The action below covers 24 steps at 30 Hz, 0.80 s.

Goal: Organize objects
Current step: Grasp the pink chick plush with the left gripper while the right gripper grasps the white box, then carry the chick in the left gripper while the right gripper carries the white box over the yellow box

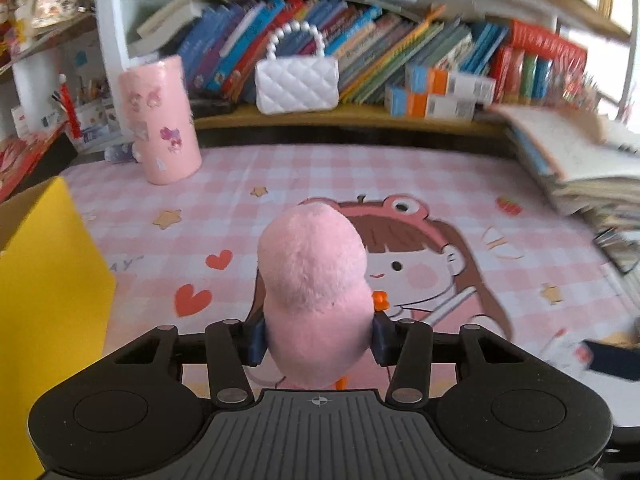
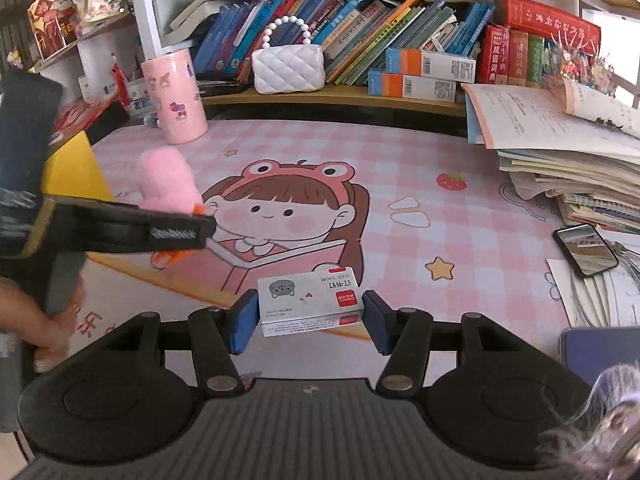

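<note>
Black gripper (image 2: 308, 322), blue jaws (possibly rubber)

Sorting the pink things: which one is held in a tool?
The pink plush toy, clamped in the left tool. The pink cylindrical holder stands untouched at the mat's back left.

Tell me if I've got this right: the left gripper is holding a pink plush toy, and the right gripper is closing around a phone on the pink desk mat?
Nearly. The left gripper does hold the pink plush toy, but the right gripper brackets a small staple box, not a phone. The right wrist view shows this; the phone lies apart at the right edge of the desk mat, beside the stacked papers.
</note>
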Available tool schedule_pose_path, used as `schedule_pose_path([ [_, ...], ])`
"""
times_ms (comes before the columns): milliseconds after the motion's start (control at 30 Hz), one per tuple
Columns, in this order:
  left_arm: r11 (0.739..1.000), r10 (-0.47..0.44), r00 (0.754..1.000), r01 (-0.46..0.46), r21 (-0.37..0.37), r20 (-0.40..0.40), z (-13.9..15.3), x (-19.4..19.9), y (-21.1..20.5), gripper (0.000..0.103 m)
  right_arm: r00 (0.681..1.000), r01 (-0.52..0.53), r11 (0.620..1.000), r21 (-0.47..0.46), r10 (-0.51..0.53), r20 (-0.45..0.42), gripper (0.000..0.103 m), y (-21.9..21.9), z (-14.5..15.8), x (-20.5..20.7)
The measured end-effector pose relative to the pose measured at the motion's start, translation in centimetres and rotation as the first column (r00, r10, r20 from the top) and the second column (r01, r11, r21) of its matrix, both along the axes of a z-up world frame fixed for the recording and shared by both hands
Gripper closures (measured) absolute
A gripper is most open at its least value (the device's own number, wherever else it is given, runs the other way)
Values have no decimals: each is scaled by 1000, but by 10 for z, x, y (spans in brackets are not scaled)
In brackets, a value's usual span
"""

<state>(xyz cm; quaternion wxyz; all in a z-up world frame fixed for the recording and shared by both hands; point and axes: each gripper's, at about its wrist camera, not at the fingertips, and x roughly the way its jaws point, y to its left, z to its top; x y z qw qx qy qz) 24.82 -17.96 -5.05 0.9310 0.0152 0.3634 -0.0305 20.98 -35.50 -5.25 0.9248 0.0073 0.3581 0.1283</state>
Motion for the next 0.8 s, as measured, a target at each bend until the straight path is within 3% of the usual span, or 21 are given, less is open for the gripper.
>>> schedule_pose_path([
  [333,985,-32,999,36,-171,27,42,-92,49,56,998,50,999,6,-50,-29,50,35,17,-50],
  [567,964,-1,1000,6,-265,20,49,-153,98,56,999,50,999,-9,-50,9,50,67,33,-87],
  [800,968,-13,998,27,-250,57,58,-184,138,56,999,31,999,-20,-30,37,50,118,44,-113],
])
